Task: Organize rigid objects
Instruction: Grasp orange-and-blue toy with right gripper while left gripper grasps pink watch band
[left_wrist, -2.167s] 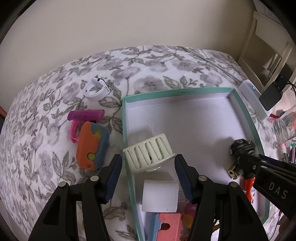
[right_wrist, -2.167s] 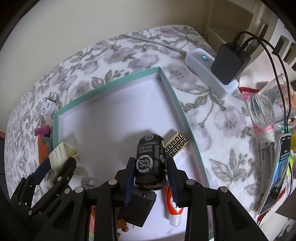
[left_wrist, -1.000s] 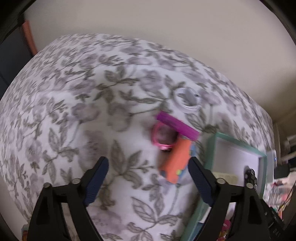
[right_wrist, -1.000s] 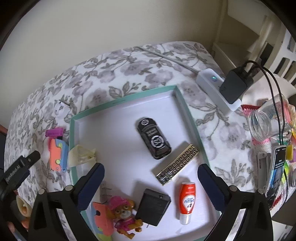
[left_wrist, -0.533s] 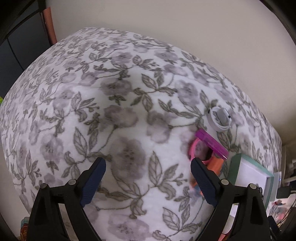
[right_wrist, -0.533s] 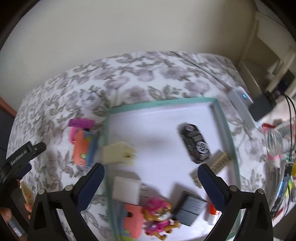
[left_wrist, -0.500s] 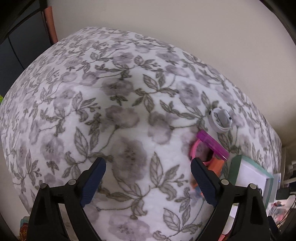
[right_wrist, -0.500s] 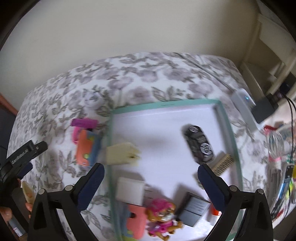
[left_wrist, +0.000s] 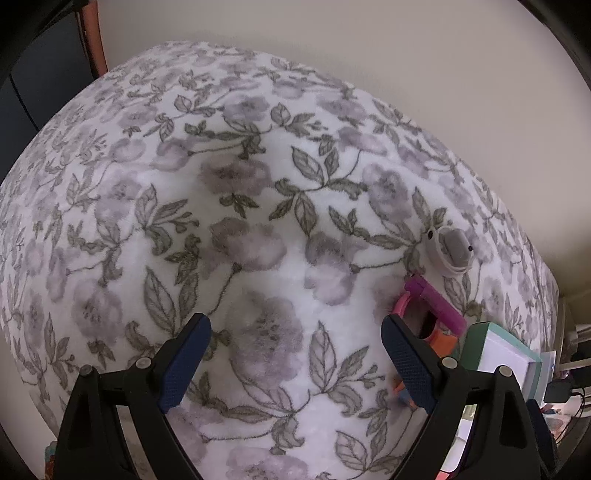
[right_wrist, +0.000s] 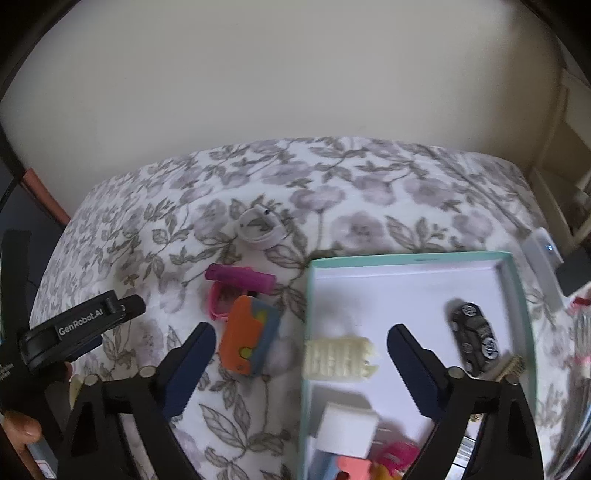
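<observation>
While poised over the flowered blanket (left_wrist: 258, 229), left gripper (left_wrist: 295, 354): jaws wide apart, empty. Right gripper (right_wrist: 301, 354): jaws spread, just narrowing, nothing between; orange toy (right_wrist: 247, 339) near its left fingertip, cream rack (right_wrist: 338, 356) between the tips at the tray (right_wrist: 417, 256) edge. Black toy car (right_wrist: 474, 338) inside the tray at 3 o'clock. White ring (right_wrist: 260, 227) and pink tube (right_wrist: 240, 277) at 11 o'clock.

Both wrist views look steeply down from above the floral blanket (left_wrist: 258, 229), the right one nearer the teal tray (right_wrist: 413, 257), sharing the tray's left surroundings.
</observation>
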